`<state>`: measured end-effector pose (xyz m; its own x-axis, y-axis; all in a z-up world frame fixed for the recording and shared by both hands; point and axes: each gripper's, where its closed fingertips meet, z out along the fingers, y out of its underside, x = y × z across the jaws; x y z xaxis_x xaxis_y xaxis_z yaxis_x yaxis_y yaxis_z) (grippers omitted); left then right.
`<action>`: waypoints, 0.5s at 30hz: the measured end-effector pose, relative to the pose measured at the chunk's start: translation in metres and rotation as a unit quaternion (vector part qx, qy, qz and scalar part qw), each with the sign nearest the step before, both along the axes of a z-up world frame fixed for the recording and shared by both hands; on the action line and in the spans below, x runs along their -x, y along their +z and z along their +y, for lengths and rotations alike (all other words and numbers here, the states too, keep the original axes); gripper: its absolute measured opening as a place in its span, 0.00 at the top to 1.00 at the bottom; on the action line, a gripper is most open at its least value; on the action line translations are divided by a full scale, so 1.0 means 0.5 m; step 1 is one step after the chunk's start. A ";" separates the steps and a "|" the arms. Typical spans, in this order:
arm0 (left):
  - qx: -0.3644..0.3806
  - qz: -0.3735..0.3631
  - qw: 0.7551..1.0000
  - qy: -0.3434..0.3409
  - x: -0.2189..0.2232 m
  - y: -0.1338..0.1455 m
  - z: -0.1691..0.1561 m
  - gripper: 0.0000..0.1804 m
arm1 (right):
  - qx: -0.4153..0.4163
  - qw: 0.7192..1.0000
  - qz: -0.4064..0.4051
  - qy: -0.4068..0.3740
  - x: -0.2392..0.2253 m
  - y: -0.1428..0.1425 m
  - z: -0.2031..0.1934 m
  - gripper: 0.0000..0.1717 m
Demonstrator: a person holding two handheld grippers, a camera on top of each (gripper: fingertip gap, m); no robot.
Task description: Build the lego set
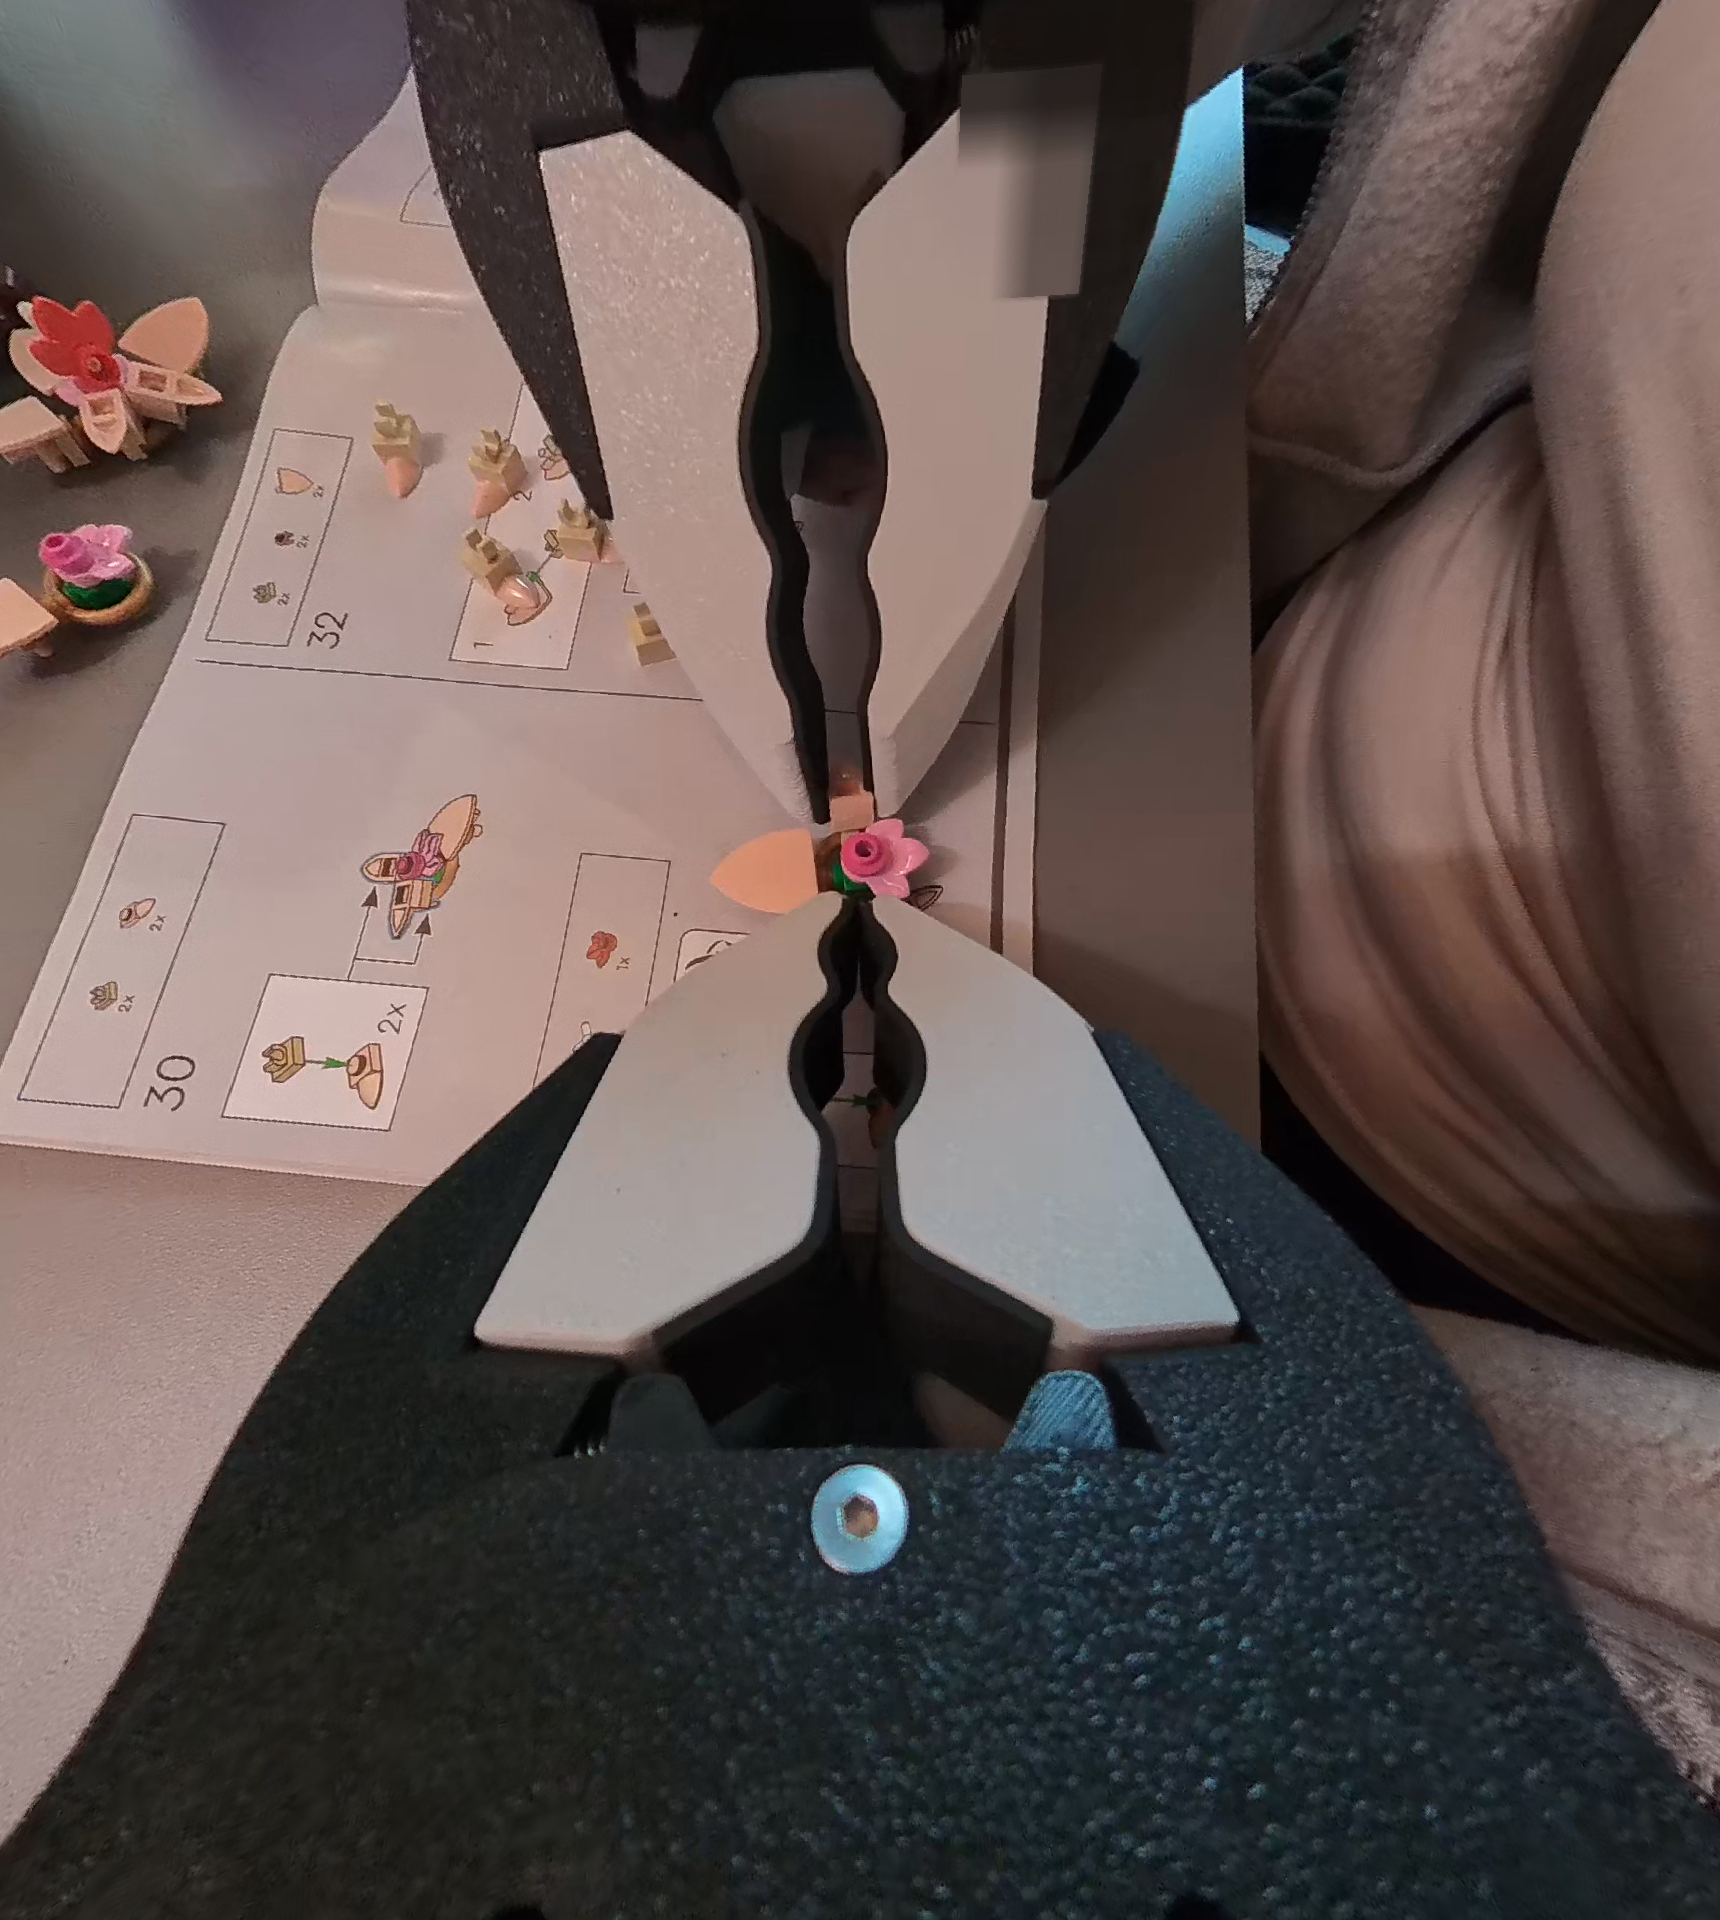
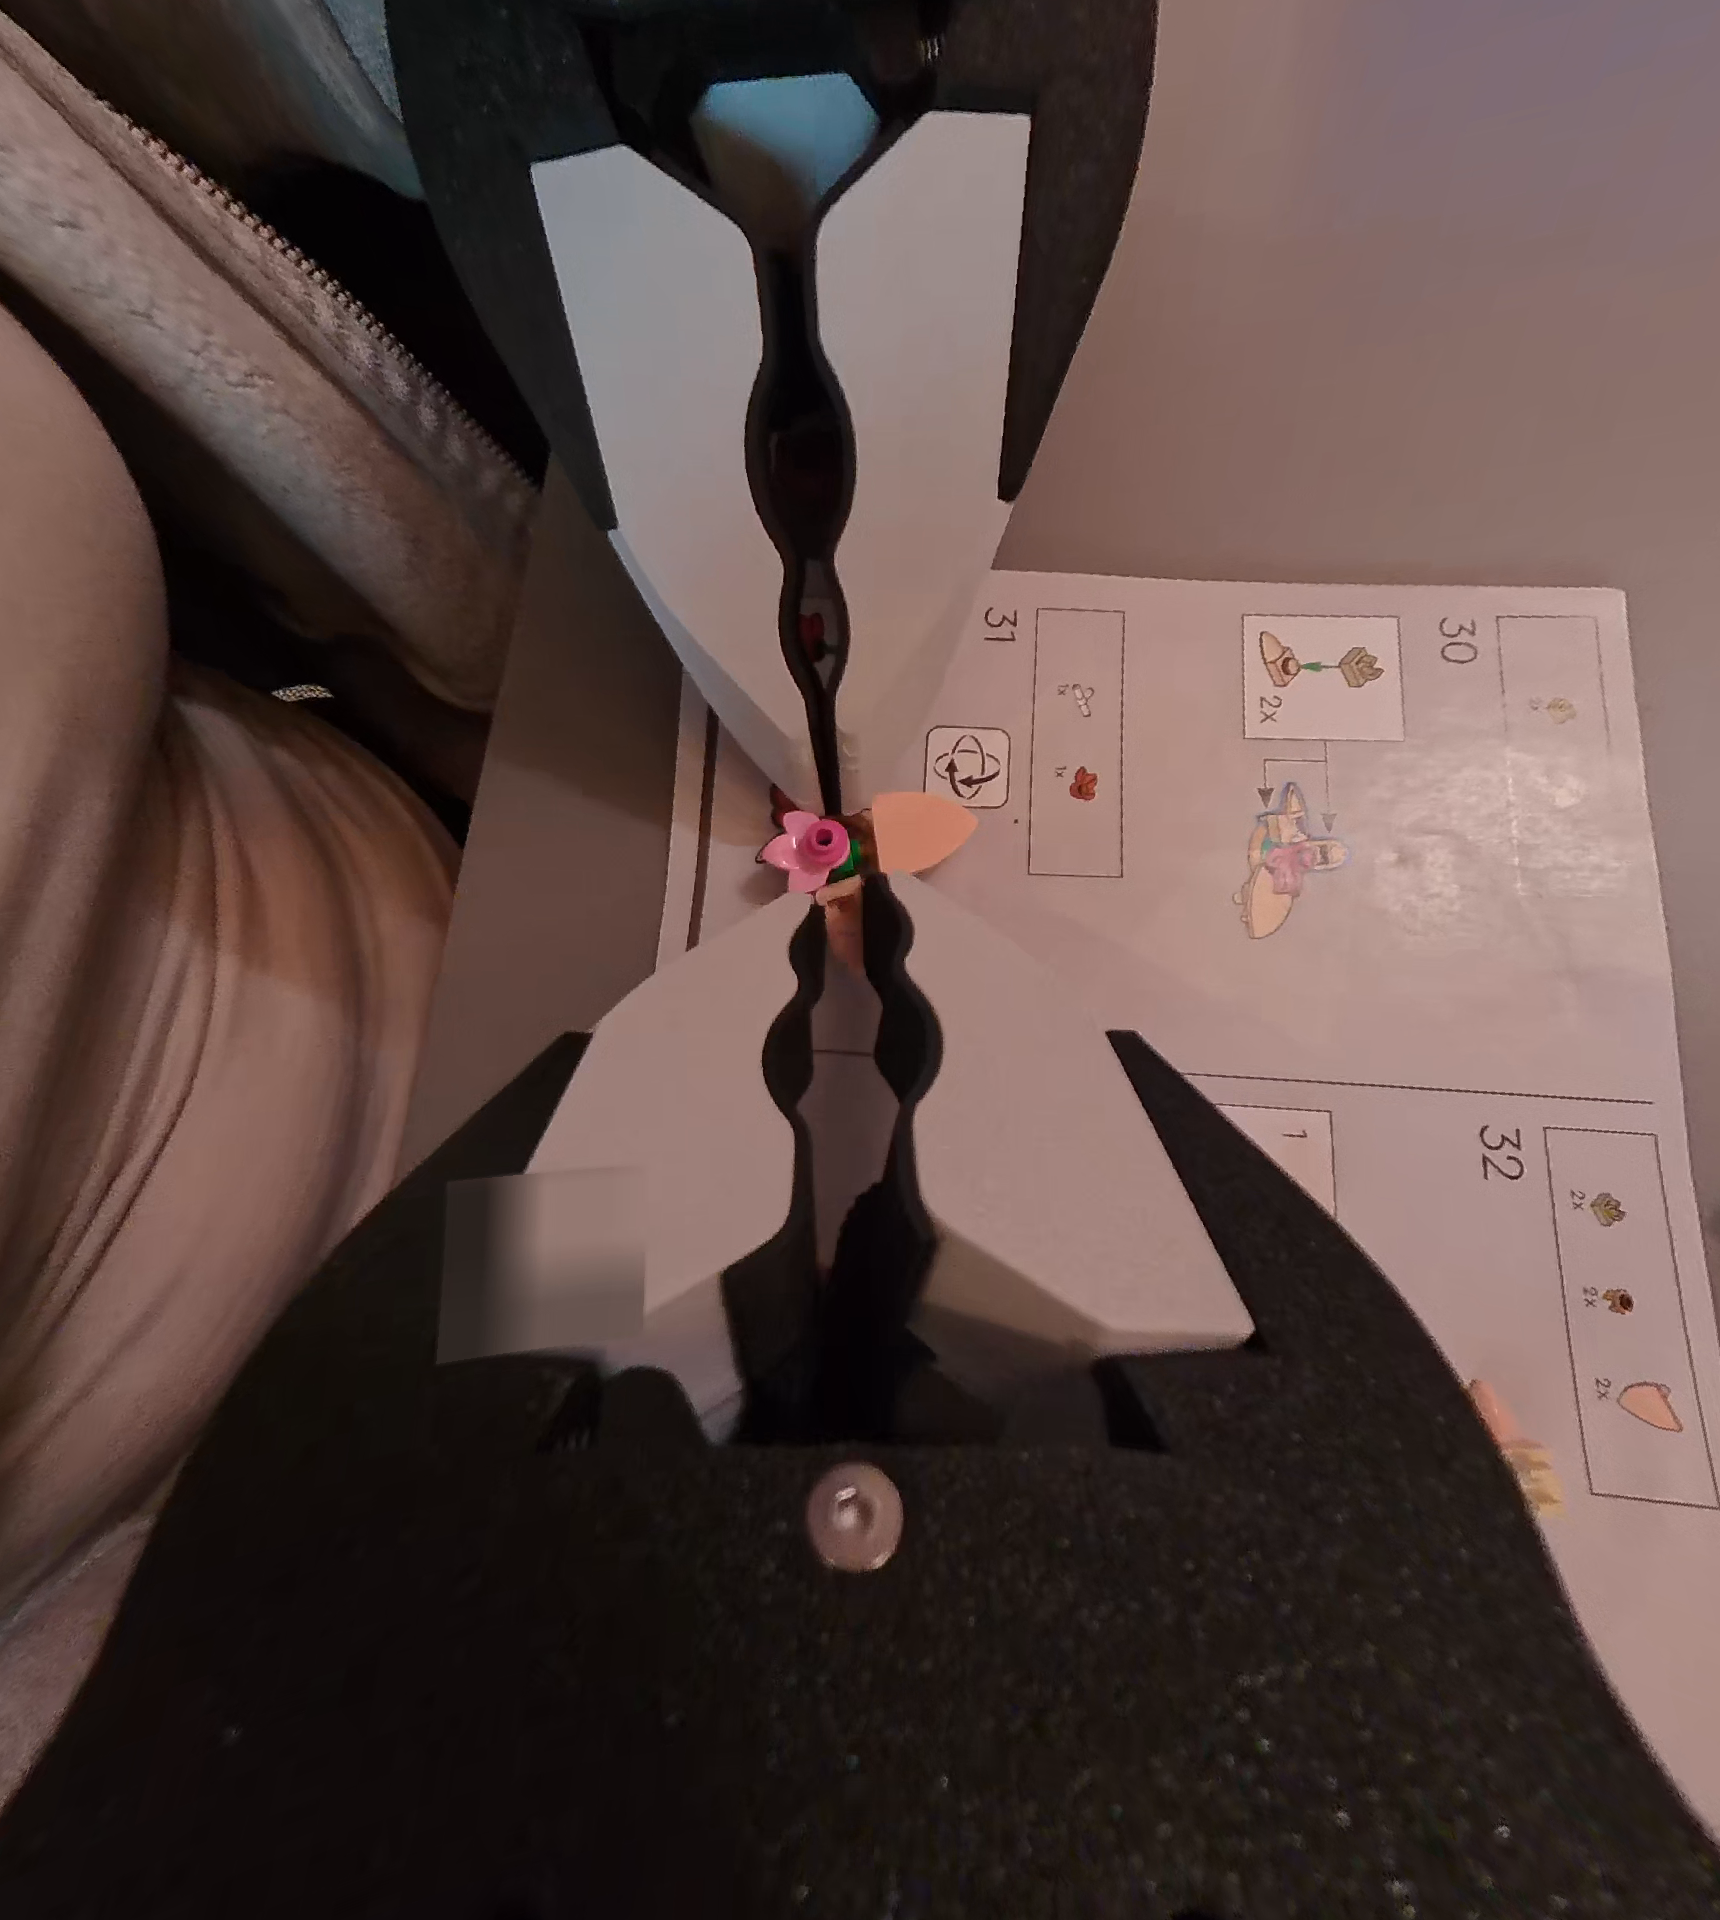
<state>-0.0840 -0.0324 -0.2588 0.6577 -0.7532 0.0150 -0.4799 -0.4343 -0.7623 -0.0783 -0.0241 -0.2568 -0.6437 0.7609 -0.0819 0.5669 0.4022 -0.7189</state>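
Gripper left (image 1: 848, 914), mine, is pinched shut on the edge of a small flower assembly (image 1: 871, 857) (pink blossom, green and brown base, one peach petal (image 1: 757, 871) jutting sideways). My right gripper (image 2: 840, 894) meets it tip to tip and clamps a tan piece (image 1: 851, 808) at the assembly's far side. Both hang over the open instruction booklet (image 1: 316, 831) on the grey table (image 1: 56, 1455). Loose tan and peach parts (image 1: 492, 488) lie on the page; a finished red-centred flower (image 1: 97, 379) sits beyond it.
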 end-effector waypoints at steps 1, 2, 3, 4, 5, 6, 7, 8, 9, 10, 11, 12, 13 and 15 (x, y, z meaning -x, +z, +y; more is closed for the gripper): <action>0.000 0.000 1.000 0.000 0.000 0.000 0.000 1.00 | -0.001 1.000 -0.001 -0.001 0.000 0.000 0.000 0.97; 0.000 0.000 1.000 0.000 0.000 0.000 0.000 1.00 | -0.003 1.000 -0.003 -0.001 0.000 0.000 0.000 0.97; 0.000 0.000 1.000 0.000 0.000 0.000 0.000 1.00 | -0.006 1.000 -0.005 0.000 0.000 0.000 0.000 0.97; 0.001 -0.001 1.000 0.000 0.000 0.000 0.000 1.00 | -0.008 1.000 -0.007 0.001 0.000 0.000 0.000 0.97; 0.002 -0.001 1.000 0.000 0.000 0.000 0.000 1.00 | -0.008 1.000 -0.010 0.000 0.000 0.000 0.000 0.97; 0.003 -0.002 1.000 -0.001 0.000 0.000 0.000 1.00 | -0.009 1.000 -0.011 0.000 0.000 0.000 0.000 0.97; 0.004 -0.003 1.000 -0.001 0.000 0.000 0.000 1.00 | -0.009 1.000 -0.013 -0.001 0.000 0.000 0.000 0.97; 0.005 -0.004 1.000 -0.001 0.000 0.000 0.000 1.00 | -0.011 1.000 -0.016 -0.001 0.000 0.000 0.000 0.97; 0.006 -0.005 1.000 -0.001 0.000 0.000 0.000 1.00 | -0.013 1.000 -0.019 -0.001 0.000 -0.001 0.000 0.97; 0.006 -0.006 1.000 -0.001 0.000 0.000 0.000 1.00 | -0.016 1.000 -0.023 -0.002 0.000 -0.001 0.000 0.97; 0.007 -0.006 1.000 -0.001 0.000 0.000 -0.001 1.00 | -0.019 0.999 -0.025 -0.001 0.000 -0.001 0.000 0.97; 0.007 -0.006 1.000 -0.001 0.000 0.000 0.000 1.00 | -0.020 0.999 -0.028 -0.001 0.000 -0.002 0.000 0.97; 0.007 -0.006 1.000 -0.001 0.000 0.000 0.000 1.00 | -0.020 0.999 -0.030 -0.002 0.000 -0.001 0.000 0.97; 0.007 -0.006 1.000 -0.001 0.000 0.000 -0.001 1.00 | -0.017 0.999 -0.035 -0.003 0.000 -0.002 0.000 0.97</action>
<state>-0.0840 -0.0327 -0.2587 0.6555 -0.7545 0.0335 -0.4714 -0.4434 -0.7623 -0.0780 -0.0239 -0.2575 -0.6323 0.7680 -0.1013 0.6180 0.4212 -0.6638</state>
